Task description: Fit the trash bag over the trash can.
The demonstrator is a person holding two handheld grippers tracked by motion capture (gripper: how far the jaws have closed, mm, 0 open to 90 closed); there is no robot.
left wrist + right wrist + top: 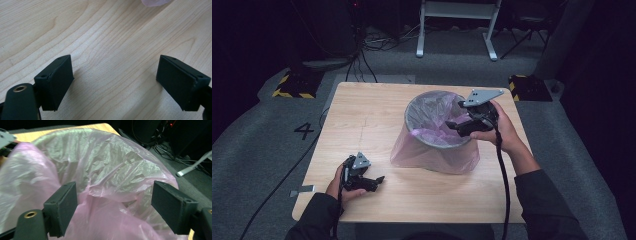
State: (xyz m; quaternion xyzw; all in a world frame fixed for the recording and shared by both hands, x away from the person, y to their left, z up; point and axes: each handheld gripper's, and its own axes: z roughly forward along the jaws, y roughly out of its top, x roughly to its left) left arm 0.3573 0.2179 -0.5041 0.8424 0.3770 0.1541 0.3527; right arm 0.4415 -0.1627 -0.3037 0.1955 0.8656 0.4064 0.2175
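Pink bag (432, 150) lines the grey bin (438, 116) mid-bench (362, 115), skirt draped down the outside, top edge partly slumped inside at the near rim. My right gripper (455, 126) hangs over that rim, jaws wide, nothing pinched, lined up on the sagging fold, I'd say to pull it out. Left gripper (379, 181) rests on bare wood, wide open, empty, parked clear.

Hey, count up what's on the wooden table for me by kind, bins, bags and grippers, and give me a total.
Bin: 1
Pink plastic bag: 1, lining the bin and draped over its outside
Grippers: 2, the left gripper low over the table, the right gripper over the bin's rim
Total: 4
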